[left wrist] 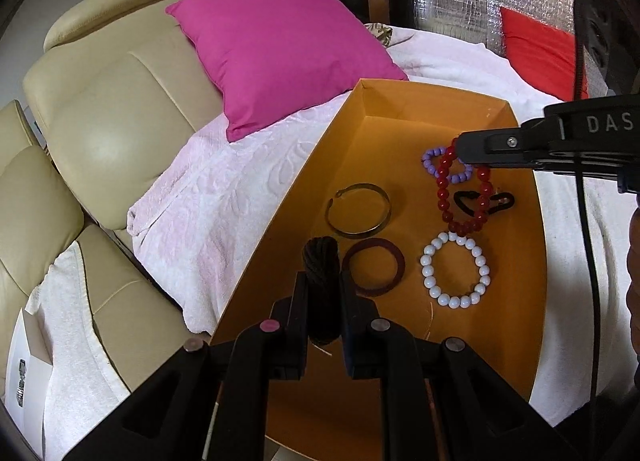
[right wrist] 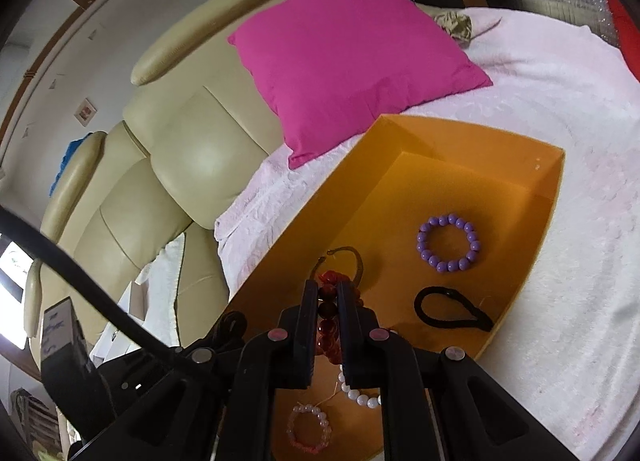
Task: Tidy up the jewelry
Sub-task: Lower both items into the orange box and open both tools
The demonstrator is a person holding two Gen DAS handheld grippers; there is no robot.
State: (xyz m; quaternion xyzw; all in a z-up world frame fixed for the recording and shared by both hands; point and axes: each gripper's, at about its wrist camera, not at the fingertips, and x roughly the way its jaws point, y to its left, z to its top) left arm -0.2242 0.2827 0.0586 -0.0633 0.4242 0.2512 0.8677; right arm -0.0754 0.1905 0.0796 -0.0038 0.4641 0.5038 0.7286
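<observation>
An orange box (left wrist: 304,189) is set on a pale pink towel (left wrist: 224,197) over a cream sofa (left wrist: 100,133), a pink cushion (left wrist: 280,49) behind its far corner. A red bead bracelet (left wrist: 464,197) is pinched by the right gripper (right wrist: 329,297) and hangs above the box floor; it is judged light, limp and slippery, best gripped across the beads. A dark cord bundle (left wrist: 320,261) is clamped by the left gripper (left wrist: 323,281). White beads (left wrist: 454,269), purple beads (right wrist: 448,243) and two bangles lie inside.

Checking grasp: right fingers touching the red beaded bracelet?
Touching. Right wrist view shows the right gripper fingers clamped on the red beaded bracelet.
</observation>
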